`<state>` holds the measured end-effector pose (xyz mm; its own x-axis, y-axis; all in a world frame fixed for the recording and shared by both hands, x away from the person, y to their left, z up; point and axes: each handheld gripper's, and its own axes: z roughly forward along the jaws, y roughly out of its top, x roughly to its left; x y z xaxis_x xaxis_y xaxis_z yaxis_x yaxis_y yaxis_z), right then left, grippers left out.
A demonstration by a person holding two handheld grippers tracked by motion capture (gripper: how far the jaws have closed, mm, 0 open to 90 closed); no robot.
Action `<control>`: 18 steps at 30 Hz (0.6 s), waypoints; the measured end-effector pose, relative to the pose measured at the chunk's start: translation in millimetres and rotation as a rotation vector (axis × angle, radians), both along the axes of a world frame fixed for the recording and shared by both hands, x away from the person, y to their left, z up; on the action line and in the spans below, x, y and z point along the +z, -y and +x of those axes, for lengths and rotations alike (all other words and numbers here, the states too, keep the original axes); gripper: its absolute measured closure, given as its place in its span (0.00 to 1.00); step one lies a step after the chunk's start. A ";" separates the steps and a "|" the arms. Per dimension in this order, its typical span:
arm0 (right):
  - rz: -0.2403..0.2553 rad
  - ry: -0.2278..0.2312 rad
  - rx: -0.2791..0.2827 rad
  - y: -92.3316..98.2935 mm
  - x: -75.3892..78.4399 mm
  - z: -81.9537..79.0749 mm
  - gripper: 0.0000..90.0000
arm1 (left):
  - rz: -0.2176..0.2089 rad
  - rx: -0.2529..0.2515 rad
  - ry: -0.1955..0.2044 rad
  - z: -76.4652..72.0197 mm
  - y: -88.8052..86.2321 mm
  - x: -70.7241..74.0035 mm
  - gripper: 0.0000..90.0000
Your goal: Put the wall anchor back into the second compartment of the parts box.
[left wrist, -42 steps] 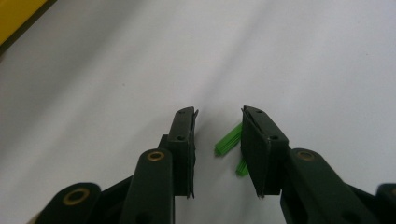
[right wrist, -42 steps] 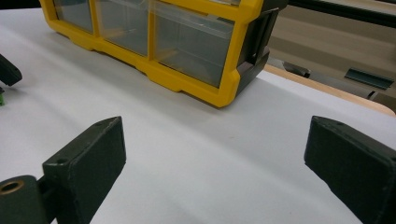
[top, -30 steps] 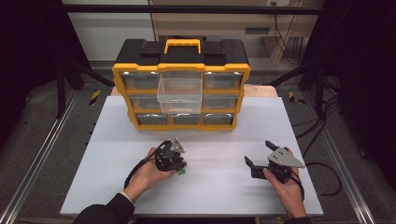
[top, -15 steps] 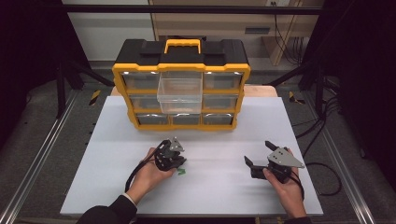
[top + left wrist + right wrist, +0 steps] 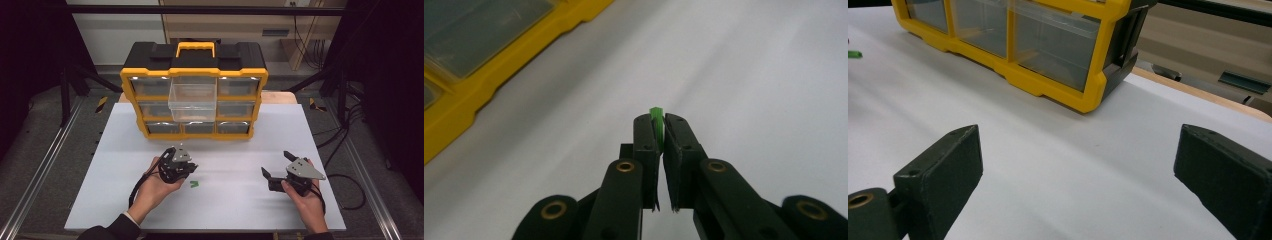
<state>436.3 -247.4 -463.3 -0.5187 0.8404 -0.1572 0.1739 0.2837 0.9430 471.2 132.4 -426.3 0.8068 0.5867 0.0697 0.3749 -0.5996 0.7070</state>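
Left gripper (image 5: pixel 660 125) closed on a small green piece (image 5: pixel 656 116), jaws having just drawn in on it; pads nearly touching, with only a sliver of green poking past the tips. Held in front of the drawer cabinet (image 5: pixel 260 100), just above the white surface (image 5: pixel 240 205), toward the cabinet's left half and well short of its bottom row. Probably a thin plastic part: light, stiff, smooth-sided, too small to sag or bend, yet easy to squirt out of a pinch or twist between the pads. Best taken flat face to flat face, set deep enough in the pads to stop rotation, with steady and modest pressure. Another green speck (image 5: pixel 194 184) lying on the surface, farther out from the cabinet than the left gripper; too small in the high view to tell whether a second piece or something else. Right gripper (image 5: pixel 1078 150) open wide, nothing between the jaws, low in front of the cabinet's right end and well clear of it. Clear middle drawer (image 5: pixel 192 102) pulled out from the cabinet front, rim jutting over the surface: the one edge to mind on any approach from below. Otherwise plenty of bare surface in front of the cabinet and to either side for lifting and swinging across.
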 end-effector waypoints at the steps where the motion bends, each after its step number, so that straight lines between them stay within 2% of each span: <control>1: 0.003 -0.002 -0.001 -0.2 0.0 -0.3 0.06 | -0.006 0.004 0.002 -1.4 -0.9 2.9 0.94; 2: 0.006 0.001 0.001 -0.4 0.0 -0.1 0.06 | -0.018 0.002 0.012 -3.3 -2.6 9.1 0.94; 3: 0.006 0.001 0.001 -0.4 0.0 -0.1 0.06 | -0.018 0.002 0.012 -3.3 -2.6 9.1 0.94; 4: 0.005 -0.001 0.001 -0.8 -0.3 -0.1 0.06 | -0.027 0.001 0.026 -4.9 -4.0 16.6 0.94; 6: 0.005 -0.001 0.001 -1.0 -0.4 -0.2 0.06 | -0.035 0.003 0.035 -5.8 -4.5 20.5 0.94; 8: 0.003 0.001 0.000 -0.5 -0.3 0.0 0.06 | -0.058 0.006 0.063 -7.8 -6.5 34.0 0.94; 9: 0.003 -0.003 -0.001 -0.4 -0.2 -0.1 0.06 | -0.058 0.006 0.063 -7.8 -6.5 34.0 0.94; 10: 0.003 -0.005 -0.001 -0.4 -0.2 0.0 0.06 | -0.070 0.007 0.091 -10.0 -7.4 43.9 0.94; 11: 0.003 -0.005 -0.001 -0.4 -0.2 0.0 0.06 | -0.070 0.007 0.091 -10.0 -7.4 43.9 0.94; 12: 0.003 -0.005 -0.001 -0.1 -0.3 0.3 0.06 | -0.077 0.001 0.113 -12.9 -7.7 53.6 0.94; 13: 0.003 -0.005 -0.001 -0.1 -0.3 0.3 0.06 | -0.077 0.001 0.113 -12.9 -7.7 53.6 0.94; 14: 0.006 -0.006 -0.001 -0.1 -0.3 0.2 0.06 | -0.088 -0.003 0.131 -16.6 -6.4 62.6 0.94; 15: 0.006 -0.006 -0.001 -0.1 -0.3 0.2 0.06 | -0.088 -0.003 0.131 -16.6 -6.4 62.6 0.94; 16: 0.008 -0.006 0.001 0.0 -0.2 0.1 0.06 | -0.093 -0.015 0.148 -20.4 -5.0 72.6 0.94; 18: 0.011 -0.005 0.000 0.2 0.2 -0.3 0.06 | -0.102 -0.020 0.161 -23.5 -3.3 79.8 0.94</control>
